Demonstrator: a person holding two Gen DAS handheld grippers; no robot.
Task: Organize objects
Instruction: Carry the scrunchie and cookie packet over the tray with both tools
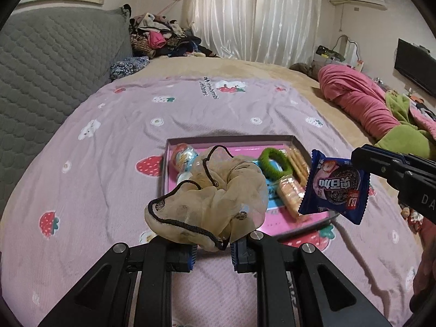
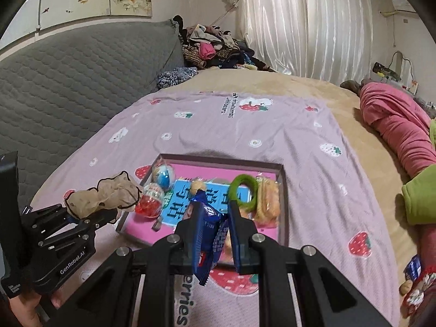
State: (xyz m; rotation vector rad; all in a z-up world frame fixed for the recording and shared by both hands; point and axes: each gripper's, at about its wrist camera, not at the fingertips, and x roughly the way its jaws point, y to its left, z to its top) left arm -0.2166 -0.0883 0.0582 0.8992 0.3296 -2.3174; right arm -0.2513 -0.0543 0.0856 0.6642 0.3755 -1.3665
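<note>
The left gripper point(image 1: 212, 245) clamps a beige scrunchie point(image 1: 209, 199); the right gripper point(image 2: 211, 241) grips a blue cookie packet point(image 2: 208, 234). Both hang over the pink tray point(image 1: 272, 212), so sorting is underway. Next, each probably needs its own spot.

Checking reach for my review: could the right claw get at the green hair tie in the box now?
Probably not: the right claw is shut on a biscuit packet, though the hair tie lies uncovered.

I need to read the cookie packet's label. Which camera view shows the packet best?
The left wrist view: the blue cookie packet hangs face-on from the right gripper, its printed front unobstructed. In the right wrist view the packet is edge-on, crumpled between the fingers, label mostly hidden.
</note>
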